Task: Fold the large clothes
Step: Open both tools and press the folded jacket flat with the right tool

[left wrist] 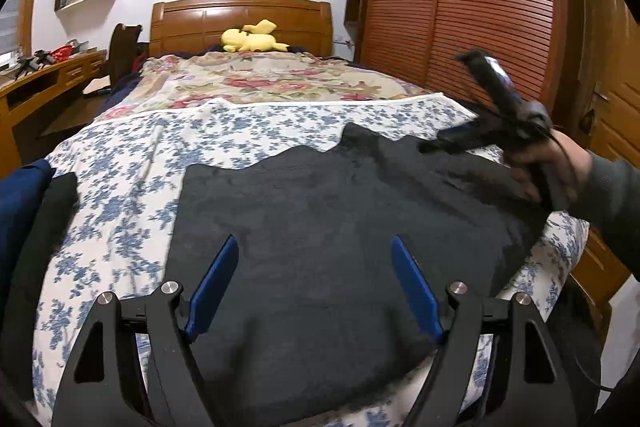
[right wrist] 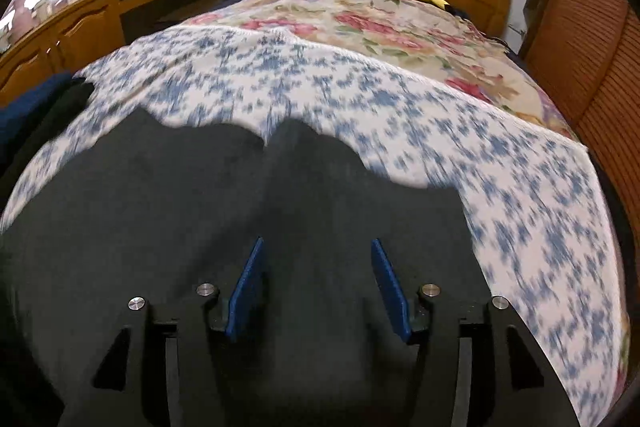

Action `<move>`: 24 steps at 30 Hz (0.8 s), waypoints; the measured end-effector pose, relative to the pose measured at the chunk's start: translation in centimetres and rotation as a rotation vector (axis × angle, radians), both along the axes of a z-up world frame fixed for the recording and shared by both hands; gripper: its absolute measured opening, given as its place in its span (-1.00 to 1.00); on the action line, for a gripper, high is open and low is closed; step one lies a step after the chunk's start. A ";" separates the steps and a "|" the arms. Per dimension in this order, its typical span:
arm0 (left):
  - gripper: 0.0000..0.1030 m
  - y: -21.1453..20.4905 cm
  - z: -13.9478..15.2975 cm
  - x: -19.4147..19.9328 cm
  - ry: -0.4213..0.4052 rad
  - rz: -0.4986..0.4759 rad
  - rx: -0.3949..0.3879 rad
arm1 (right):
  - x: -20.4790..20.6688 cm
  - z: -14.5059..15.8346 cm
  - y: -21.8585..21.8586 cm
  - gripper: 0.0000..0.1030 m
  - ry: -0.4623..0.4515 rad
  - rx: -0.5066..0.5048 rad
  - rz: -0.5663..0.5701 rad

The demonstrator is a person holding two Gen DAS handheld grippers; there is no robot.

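A large dark grey garment (left wrist: 320,203) lies spread flat on the blue-flowered sheet (left wrist: 132,187), its far edge wavy. My left gripper (left wrist: 314,241) hovers over its near part, blue pads (left wrist: 216,287) wide apart, open, with nothing between them. In the left wrist view a hand holds my right gripper (left wrist: 444,143) above the garment's far right corner, blurred. The right wrist view shows the right gripper (right wrist: 317,242) open over the same garment (right wrist: 180,211), with no cloth between its pads (right wrist: 390,287).
A floral blanket (left wrist: 260,79) and a yellow plush toy (left wrist: 252,39) lie toward the wooden headboard (left wrist: 240,19). Dark blue and black clothes (left wrist: 28,211) sit at the bed's left edge. A louvred wardrobe (left wrist: 460,7) stands right, a desk (left wrist: 44,79) left.
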State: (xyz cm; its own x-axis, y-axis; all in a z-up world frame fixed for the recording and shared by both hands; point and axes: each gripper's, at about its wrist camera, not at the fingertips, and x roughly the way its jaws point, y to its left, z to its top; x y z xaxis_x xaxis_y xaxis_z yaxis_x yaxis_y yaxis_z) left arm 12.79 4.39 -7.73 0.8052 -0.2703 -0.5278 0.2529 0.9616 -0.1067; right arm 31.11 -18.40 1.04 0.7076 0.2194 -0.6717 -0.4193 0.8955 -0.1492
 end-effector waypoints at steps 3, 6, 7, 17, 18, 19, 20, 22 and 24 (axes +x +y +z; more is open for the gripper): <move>0.54 -1.3 0.0 0.3 0.006 -0.027 -0.008 | -3.7 -1.1 -3.0 0.10 0.012 -0.015 -0.008; 0.54 -2.8 0.0 0.4 0.010 -0.052 -0.009 | -6.2 -2.0 -5.9 0.10 0.026 -0.010 -0.039; 0.54 -3.3 -0.1 0.5 0.011 -0.059 -0.006 | -6.7 -2.1 -6.7 0.10 0.031 -0.001 -0.050; 0.54 -7.3 -0.8 1.0 0.032 -0.105 0.006 | -8.4 -7.1 -13.0 0.10 0.113 0.078 -0.158; 0.54 -7.5 -0.9 1.1 0.035 -0.107 0.007 | -8.5 -7.4 -13.5 0.11 0.097 0.120 -0.164; 0.54 -7.7 -1.0 1.1 0.038 -0.107 0.007 | -8.7 -7.5 -13.7 0.11 0.085 0.141 -0.170; 0.54 -7.8 -1.2 1.2 0.045 -0.107 0.004 | -8.9 -7.5 -13.7 0.11 0.074 0.143 -0.175; 0.54 -8.0 -1.5 1.4 0.055 -0.108 0.002 | -9.0 -7.4 -13.6 0.11 0.057 0.133 -0.181; 0.54 -8.2 -1.9 1.4 0.063 -0.108 0.016 | -9.6 -7.2 -13.6 0.11 0.049 0.116 -0.201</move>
State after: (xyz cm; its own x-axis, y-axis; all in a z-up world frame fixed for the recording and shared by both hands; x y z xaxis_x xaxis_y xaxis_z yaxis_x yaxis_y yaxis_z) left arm 14.19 -3.83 -9.65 0.7371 -0.3447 -0.5812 0.3485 0.9308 -0.1101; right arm 21.55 -31.97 -6.21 0.7123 0.1553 -0.6844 -0.2352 0.9716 -0.0243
